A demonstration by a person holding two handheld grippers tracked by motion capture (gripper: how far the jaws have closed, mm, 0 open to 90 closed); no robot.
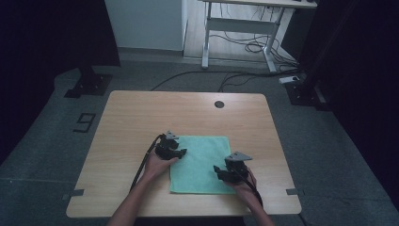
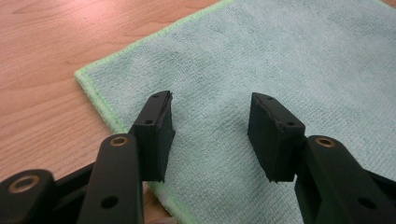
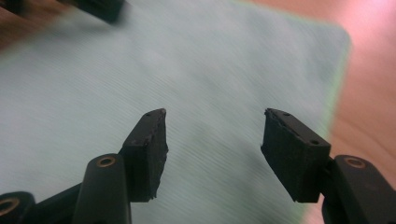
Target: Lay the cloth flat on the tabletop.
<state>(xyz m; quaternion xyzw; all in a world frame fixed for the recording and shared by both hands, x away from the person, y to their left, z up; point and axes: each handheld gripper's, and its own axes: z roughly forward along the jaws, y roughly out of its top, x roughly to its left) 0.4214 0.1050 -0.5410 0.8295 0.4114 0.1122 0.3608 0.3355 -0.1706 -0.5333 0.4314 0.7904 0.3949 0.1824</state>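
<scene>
A light green cloth (image 1: 200, 165) lies flat on the wooden table (image 1: 141, 117), near its front edge. My left gripper (image 1: 181, 153) hovers over the cloth's left edge, jaws open with nothing between them. From the left gripper view, the cloth (image 2: 280, 60) spreads under my left gripper (image 2: 210, 126), with a corner at the upper left. My right gripper (image 1: 218, 170) is open over the cloth's right part, near the front. The right gripper view is blurred; its jaws stand apart above the cloth (image 3: 187, 70), around my right gripper (image 3: 212, 140).
A round dark grommet (image 1: 219, 104) sits in the table's far edge. Beyond the table are a white desk frame (image 1: 240, 28), floor cables (image 1: 244, 47) and dark stands (image 1: 89, 82). The left gripper (image 3: 100, 7) shows blurred at the top of the right gripper view.
</scene>
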